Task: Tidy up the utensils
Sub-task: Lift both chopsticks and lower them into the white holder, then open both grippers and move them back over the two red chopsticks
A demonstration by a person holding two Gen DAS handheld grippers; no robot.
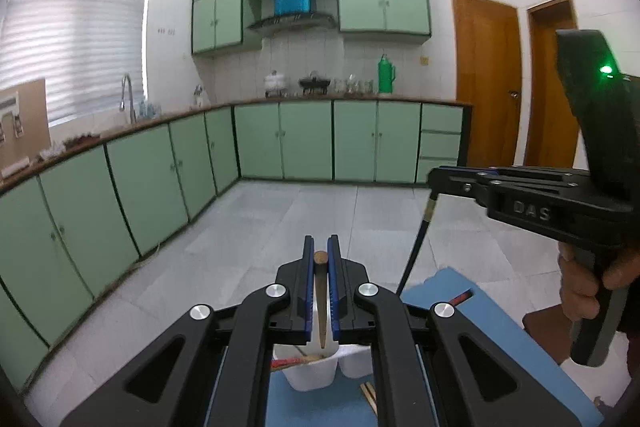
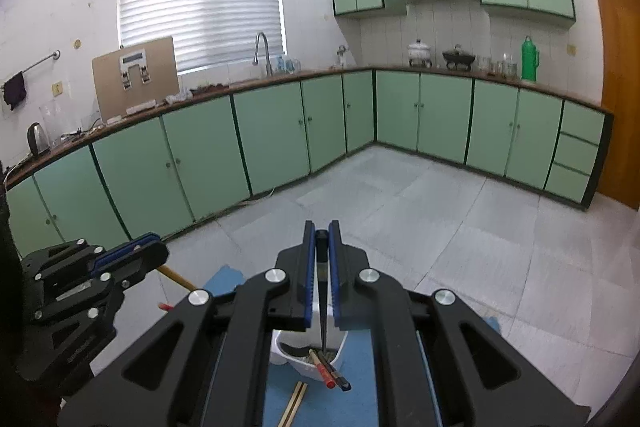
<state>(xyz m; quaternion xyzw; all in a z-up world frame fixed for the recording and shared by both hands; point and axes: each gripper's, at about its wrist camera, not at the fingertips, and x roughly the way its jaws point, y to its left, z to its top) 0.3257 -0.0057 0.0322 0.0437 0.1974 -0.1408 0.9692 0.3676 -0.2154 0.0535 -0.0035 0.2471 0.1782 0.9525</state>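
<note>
My left gripper (image 1: pixel 321 255) is shut on a brown wooden chopstick (image 1: pixel 321 291) that hangs point down over a white utensil holder (image 1: pixel 310 371) on a blue table (image 1: pixel 480 311). My right gripper (image 2: pixel 322 239) is shut on a black chopstick (image 2: pixel 322 291), its tip down inside the white holder (image 2: pixel 310 357). Red and black chopsticks (image 2: pixel 332 373) lean in that holder. The right gripper also shows in the left wrist view (image 1: pixel 436 175), gripping the black chopstick (image 1: pixel 416 243). The left gripper shows in the right wrist view (image 2: pixel 132 253).
A pair of light wooden chopsticks (image 2: pixel 294 403) lies on the blue table in front of the holder. A red chopstick (image 1: pixel 460 298) lies on the table's far side. Green cabinets (image 1: pixel 304 143) and tiled floor (image 1: pixel 280 227) lie beyond.
</note>
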